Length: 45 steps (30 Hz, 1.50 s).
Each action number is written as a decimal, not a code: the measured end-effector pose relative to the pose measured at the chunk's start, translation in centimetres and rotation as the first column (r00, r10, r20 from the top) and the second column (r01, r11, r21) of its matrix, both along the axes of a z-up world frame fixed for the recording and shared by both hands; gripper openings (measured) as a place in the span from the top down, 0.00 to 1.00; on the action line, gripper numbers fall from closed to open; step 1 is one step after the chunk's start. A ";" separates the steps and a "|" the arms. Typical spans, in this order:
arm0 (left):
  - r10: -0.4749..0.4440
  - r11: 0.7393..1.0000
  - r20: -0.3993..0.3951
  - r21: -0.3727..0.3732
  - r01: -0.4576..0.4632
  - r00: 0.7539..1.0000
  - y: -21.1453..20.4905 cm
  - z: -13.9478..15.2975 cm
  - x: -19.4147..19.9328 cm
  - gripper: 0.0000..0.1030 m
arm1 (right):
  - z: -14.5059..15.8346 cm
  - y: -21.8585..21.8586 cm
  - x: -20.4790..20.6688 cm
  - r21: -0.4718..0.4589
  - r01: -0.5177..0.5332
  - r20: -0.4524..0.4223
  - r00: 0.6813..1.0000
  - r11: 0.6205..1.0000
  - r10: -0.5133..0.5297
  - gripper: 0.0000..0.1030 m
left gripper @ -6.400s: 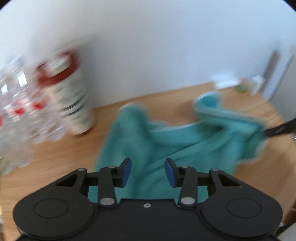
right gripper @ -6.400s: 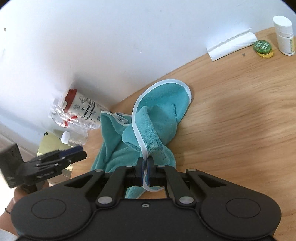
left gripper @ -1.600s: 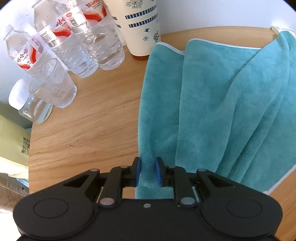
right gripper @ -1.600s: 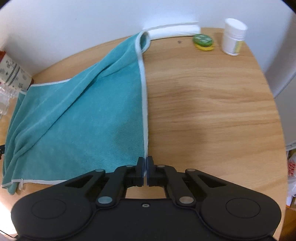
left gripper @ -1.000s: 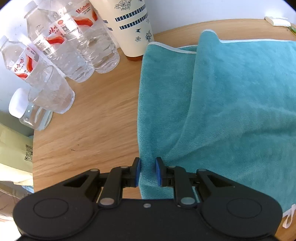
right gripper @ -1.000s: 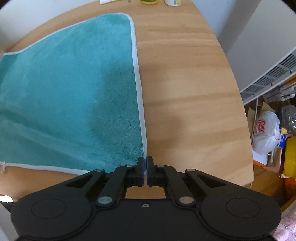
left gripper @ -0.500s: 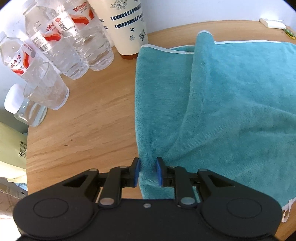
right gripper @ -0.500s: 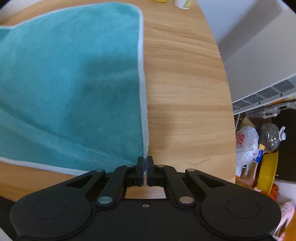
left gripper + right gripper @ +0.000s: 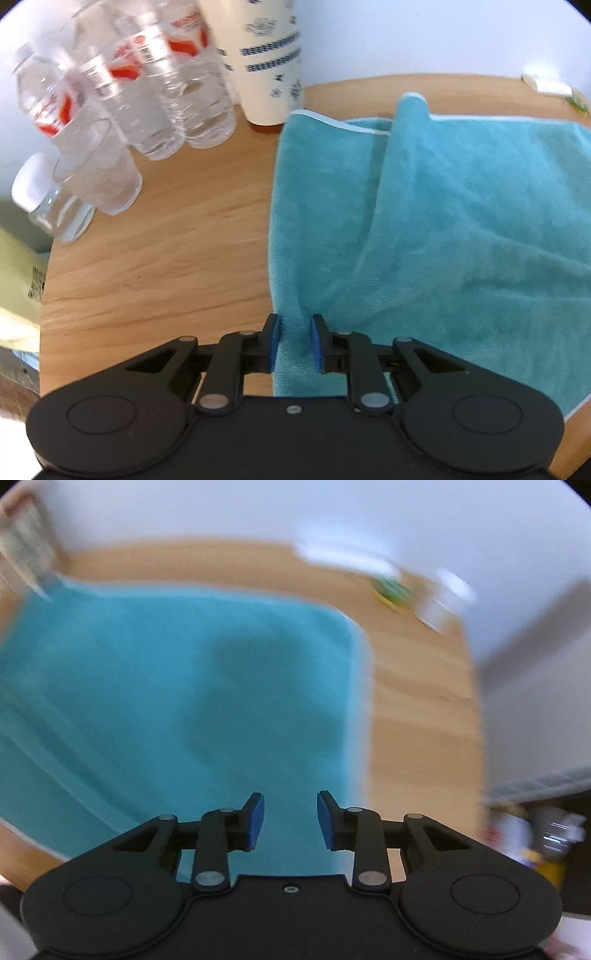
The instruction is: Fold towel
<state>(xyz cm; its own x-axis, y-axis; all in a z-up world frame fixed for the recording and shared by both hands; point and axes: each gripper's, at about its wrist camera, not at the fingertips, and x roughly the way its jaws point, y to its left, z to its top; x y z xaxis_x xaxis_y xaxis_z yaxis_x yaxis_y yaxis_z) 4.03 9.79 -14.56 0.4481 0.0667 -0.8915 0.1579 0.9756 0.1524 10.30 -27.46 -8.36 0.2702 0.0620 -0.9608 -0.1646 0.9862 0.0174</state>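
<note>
A teal towel (image 9: 461, 221) with white trim lies spread on the round wooden table (image 9: 166, 258), with a raised fold running up its left part. My left gripper (image 9: 294, 341) is shut on the towel's near left edge, and the cloth is bunched between its blue pads. The right wrist view is blurred by motion. In it the towel (image 9: 184, 686) lies flat, and my right gripper (image 9: 290, 819) hovers open over its near right part with nothing between the fingers.
Several water bottles (image 9: 159, 92), a glass (image 9: 99, 177), a small jar (image 9: 48, 206) and a tall white patterned cup (image 9: 266, 62) stand at the table's far left. A white bottle (image 9: 443, 598), a green lid (image 9: 391, 587) and folded paper (image 9: 343, 557) sit at the far right. The table edge (image 9: 476, 738) drops off at right.
My right gripper has let go of the towel's right edge, opened, and swung back over the cloth. My left gripper keeps its hold; the towel now lies flatter.
</note>
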 end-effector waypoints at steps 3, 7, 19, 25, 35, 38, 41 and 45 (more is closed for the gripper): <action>0.015 1.000 0.004 -0.010 -0.015 1.000 0.9 0.5 -0.9 0.70 | 1.3 5.9 3.0 0.130 -0.095 0.044 0.995 0.987 0.090 0.56; 0.071 0.997 -0.003 -0.026 -0.071 0.997 2.8 0.8 -2.1 0.56 | 0.9 13.9 6.1 0.184 -0.174 0.034 0.985 0.967 0.170 0.45; 0.167 0.963 -0.112 -0.197 -0.186 0.980 6.4 -0.2 -4.0 0.56 | -3.6 34.0 13.6 0.250 -0.243 -0.085 0.959 0.937 0.272 0.31; 0.130 0.970 -0.106 -0.193 -0.148 0.986 6.1 -0.8 -4.1 0.48 | -6.3 37.2 14.0 0.098 -0.213 -0.159 0.961 0.972 0.227 0.31; 0.103 0.961 -0.092 -0.248 -0.123 0.990 6.5 -0.9 -3.9 0.50 | -7.5 40.0 13.4 -0.009 -0.168 -0.199 0.966 0.986 0.163 0.32; 0.077 0.962 -0.095 -0.254 -0.099 0.992 6.2 -0.9 -3.8 0.59 | -7.3 40.3 12.7 -0.042 -0.163 -0.168 0.974 0.986 0.154 0.46; 0.081 0.962 -0.089 -0.253 -0.102 0.993 5.9 -0.9 -4.0 0.71 | -6.9 39.8 12.4 -0.052 -0.168 -0.148 0.976 0.984 0.158 0.84; 0.085 0.967 -0.085 -0.235 -0.103 0.993 4.9 -0.6 -4.0 0.81 | -6.5 37.3 12.7 0.028 -0.128 -0.167 0.977 0.991 0.130 0.89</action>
<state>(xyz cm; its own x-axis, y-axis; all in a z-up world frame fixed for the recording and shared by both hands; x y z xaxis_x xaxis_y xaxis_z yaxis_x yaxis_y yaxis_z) -0.01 14.66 -15.12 0.3827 -0.1132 -0.9169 0.0657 0.9933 -0.0952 22.97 9.86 -14.83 0.0937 0.1026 -0.9903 -0.2837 0.9562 0.0722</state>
